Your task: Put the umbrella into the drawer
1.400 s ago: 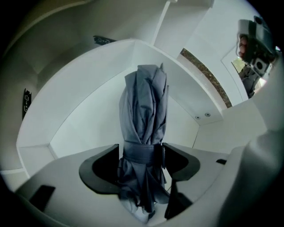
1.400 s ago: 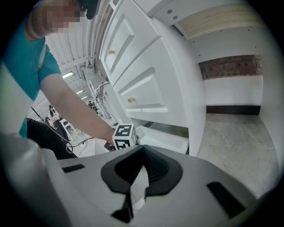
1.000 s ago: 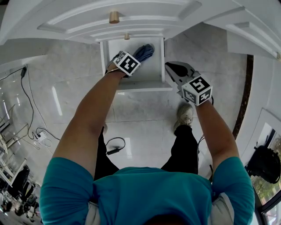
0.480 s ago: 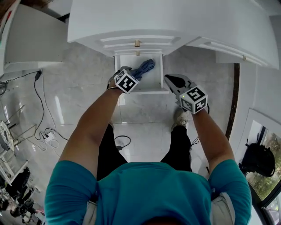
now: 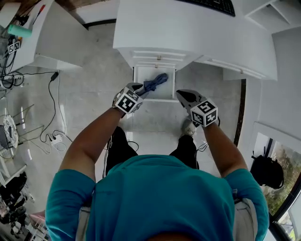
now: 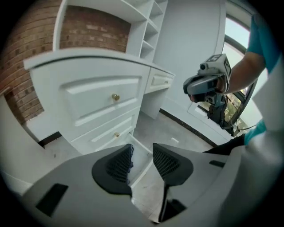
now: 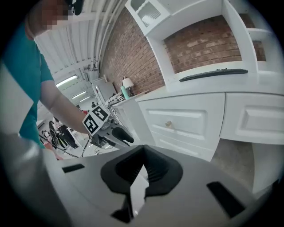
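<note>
The blue umbrella (image 5: 155,84) lies folded inside the open bottom drawer (image 5: 154,97) of the white cabinet. My left gripper (image 5: 140,88) hovers well above the drawer's left side. Its jaws have just been closing and stand partly apart with nothing between them. Through the gap in the left gripper view (image 6: 141,145) a strip of the umbrella (image 6: 130,161) shows far below, beside the drawer's rim (image 6: 144,168). My right gripper (image 5: 181,93) is raised to the right of the drawer. Its pads meet at the tips (image 7: 143,150) and hold nothing.
The cabinet has closed drawers with brass knobs (image 6: 115,96) above the open one. A keyboard (image 5: 207,4) lies on the counter. Cables and a power strip (image 5: 54,139) trail on the floor at left. A black bag (image 5: 265,172) stands at right. My shoe (image 5: 188,128) is in front of the drawer.
Both grippers have risen away from the drawer, which now looks smaller and farther below. The umbrella stays in the drawer. The left jaws have narrowed.
</note>
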Motion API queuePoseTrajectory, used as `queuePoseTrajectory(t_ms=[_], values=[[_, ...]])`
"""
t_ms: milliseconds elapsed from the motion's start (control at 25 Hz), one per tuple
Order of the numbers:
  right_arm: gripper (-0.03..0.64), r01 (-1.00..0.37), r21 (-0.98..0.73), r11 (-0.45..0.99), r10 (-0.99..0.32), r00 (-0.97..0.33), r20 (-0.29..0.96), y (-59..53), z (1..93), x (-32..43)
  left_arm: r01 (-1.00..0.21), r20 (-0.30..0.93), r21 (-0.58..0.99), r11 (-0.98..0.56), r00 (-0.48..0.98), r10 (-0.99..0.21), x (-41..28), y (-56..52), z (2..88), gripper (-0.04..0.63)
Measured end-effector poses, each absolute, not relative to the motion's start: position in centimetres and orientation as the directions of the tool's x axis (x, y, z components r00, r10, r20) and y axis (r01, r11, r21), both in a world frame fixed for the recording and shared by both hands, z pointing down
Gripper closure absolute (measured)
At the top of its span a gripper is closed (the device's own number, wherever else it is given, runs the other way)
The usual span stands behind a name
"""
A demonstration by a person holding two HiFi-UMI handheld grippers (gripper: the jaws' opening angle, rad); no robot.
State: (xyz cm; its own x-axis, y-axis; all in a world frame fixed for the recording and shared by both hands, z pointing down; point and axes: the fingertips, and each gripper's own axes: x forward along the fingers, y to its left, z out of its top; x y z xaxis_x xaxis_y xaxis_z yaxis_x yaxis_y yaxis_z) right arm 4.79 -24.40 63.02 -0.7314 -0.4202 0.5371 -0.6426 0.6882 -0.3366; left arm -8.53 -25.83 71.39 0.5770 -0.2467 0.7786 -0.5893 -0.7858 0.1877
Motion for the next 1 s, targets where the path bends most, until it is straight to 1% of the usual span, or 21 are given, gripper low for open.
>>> queuePoseTrajectory(t_ms=[120, 240, 440, 520, 720, 880, 1000], values=[[0.594, -0.628, -0.347, 0.696, -0.405, -0.743, 0.532, -23.2, 59.3, 3.4, -0.625, 0.729, 0.248, -0.74, 0.623, -0.282, -10.1, -24.1, 66.3, 0.445], [0.594, -0.608, -0.331, 0.722, -0.398, -0.756, 0.521, -23.4, 55.5, 2.3, -0.636, 0.681, 0.271, -0.723, 0.657, -0.323, -11.9, -23.5, 61.6, 0.463], [0.594, -0.602, -0.332, 0.726, -0.405, -0.764, 0.502, -23.8, 50.8, 1.5, -0.659, 0.577, 0.29, -0.694, 0.699, -0.422, -13.7, -23.1, 54.0, 0.545], [0.594, -0.592, -0.328, 0.737, -0.402, -0.773, 0.491, -23.9, 48.9, 1.1, -0.66, 0.523, 0.301, -0.688, 0.718, -0.46, -13.7, -23.3, 50.8, 0.566], [0.594, -0.572, -0.301, 0.763, -0.412, -0.789, 0.456, -24.1, 44.2, 0.5, -0.642, 0.416, 0.314, -0.7, 0.756, -0.506, -13.2, -23.8, 44.1, 0.579], [0.594, -0.567, -0.289, 0.771, -0.424, -0.796, 0.432, -24.0, 41.2, 0.5, -0.646, 0.359, 0.276, -0.711, 0.756, -0.547, -13.9, -24.8, 39.7, 0.58], [0.594, -0.578, -0.286, 0.765, -0.445, -0.794, 0.415, -23.9, 39.9, 1.4, -0.638, 0.336, 0.274, -0.719, 0.765, -0.55, -13.7, -24.7, 37.7, 0.58]])
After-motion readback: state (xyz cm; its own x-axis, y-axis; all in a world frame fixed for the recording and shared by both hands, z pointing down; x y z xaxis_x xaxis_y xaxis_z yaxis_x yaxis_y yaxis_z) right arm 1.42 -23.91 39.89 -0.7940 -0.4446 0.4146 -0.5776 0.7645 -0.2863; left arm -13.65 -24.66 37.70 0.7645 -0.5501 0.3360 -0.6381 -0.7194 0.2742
